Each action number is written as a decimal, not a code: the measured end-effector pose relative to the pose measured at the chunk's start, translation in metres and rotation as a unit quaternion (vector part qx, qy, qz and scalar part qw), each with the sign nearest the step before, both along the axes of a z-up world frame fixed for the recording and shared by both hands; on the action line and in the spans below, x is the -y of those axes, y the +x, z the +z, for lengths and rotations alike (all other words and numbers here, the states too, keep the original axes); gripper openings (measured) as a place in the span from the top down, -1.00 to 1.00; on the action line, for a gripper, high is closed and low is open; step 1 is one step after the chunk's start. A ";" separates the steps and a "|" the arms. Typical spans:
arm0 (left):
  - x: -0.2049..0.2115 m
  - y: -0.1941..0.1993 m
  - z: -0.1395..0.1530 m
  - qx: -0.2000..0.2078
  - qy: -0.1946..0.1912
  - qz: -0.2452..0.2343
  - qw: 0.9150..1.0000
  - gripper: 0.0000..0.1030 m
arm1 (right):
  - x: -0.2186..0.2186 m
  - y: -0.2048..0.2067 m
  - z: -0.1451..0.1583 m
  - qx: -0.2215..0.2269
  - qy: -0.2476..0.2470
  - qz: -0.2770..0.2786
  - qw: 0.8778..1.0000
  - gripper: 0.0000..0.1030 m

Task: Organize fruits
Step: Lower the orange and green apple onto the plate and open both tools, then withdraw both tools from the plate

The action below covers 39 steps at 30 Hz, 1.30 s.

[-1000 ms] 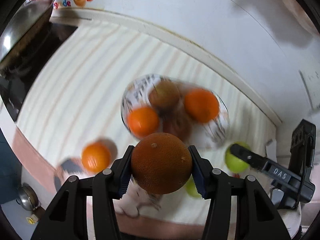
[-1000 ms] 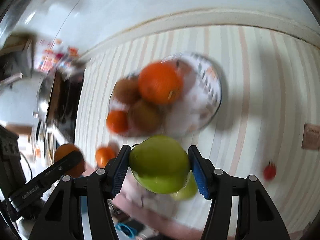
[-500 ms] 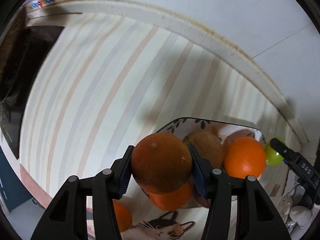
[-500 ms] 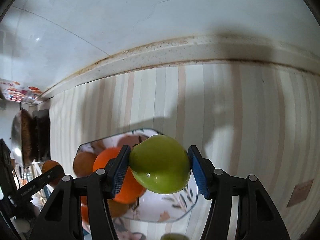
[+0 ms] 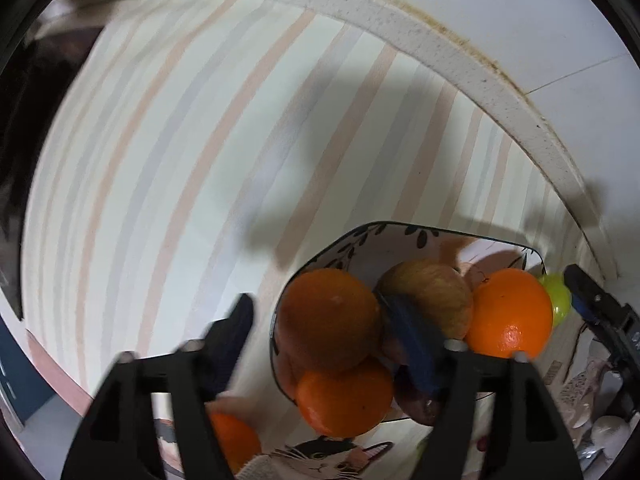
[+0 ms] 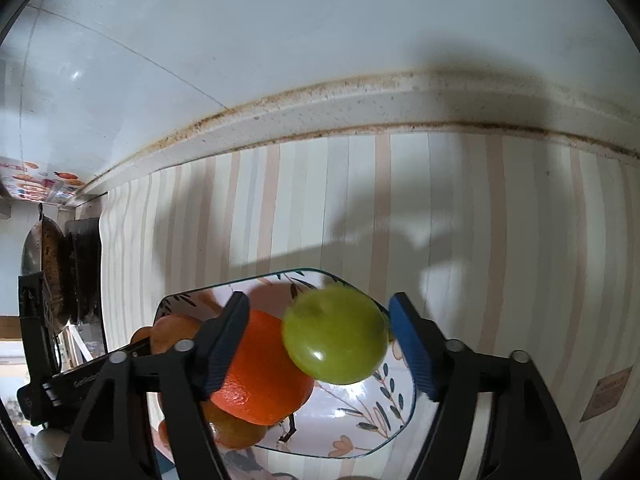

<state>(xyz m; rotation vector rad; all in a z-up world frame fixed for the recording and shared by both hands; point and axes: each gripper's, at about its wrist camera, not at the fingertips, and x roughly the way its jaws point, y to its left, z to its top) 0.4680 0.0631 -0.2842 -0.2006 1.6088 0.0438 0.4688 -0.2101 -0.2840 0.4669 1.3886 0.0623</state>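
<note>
Striped bench (image 6: 500, 240) carries the leaf-patterned bowl (image 6: 360, 432) at lower centre. Right hand-held gripper (image 6: 320, 344) is spread, the round green apple (image 6: 334, 336) loose between its fingers over the bowl. Left hand-held gripper (image 5: 324, 336) is spread around a brownish orange (image 5: 328, 316) atop the bowl's pile.
</note>
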 end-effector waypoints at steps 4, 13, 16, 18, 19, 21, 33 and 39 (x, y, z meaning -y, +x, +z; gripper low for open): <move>0.002 -0.007 0.018 0.024 0.008 -0.005 1.000 -0.69 | 0.001 -0.009 0.013 0.008 -0.006 0.006 1.000 -0.82; 0.008 -0.049 0.051 0.071 0.023 -0.003 0.997 -0.72 | -0.014 -0.062 0.042 0.033 -0.057 0.050 0.997 -0.86; 0.017 -0.075 0.059 0.087 0.038 -0.007 0.995 -0.72 | -0.028 -0.089 0.054 0.045 -0.080 0.075 0.993 -0.86; 0.020 -0.089 0.066 0.094 0.043 -0.008 0.995 -0.72 | -0.035 -0.103 0.058 0.050 -0.091 0.086 0.991 -0.86; 0.020 -0.093 0.070 0.096 0.043 -0.007 0.994 -0.72 | -0.039 -0.112 0.061 0.053 -0.096 0.093 0.990 -0.86; 0.020 -0.108 0.080 0.105 0.043 -0.004 0.993 -0.72 | -0.044 -0.125 0.068 0.059 -0.101 0.098 0.988 -0.86; 0.030 -0.166 0.135 0.164 0.049 -0.005 0.985 -0.72 | -0.067 -0.189 0.133 0.119 -0.133 0.118 0.977 -0.86; 0.035 -0.193 0.157 0.192 0.050 -0.009 0.980 -0.72 | -0.077 -0.217 0.159 0.142 -0.132 0.126 0.973 -0.86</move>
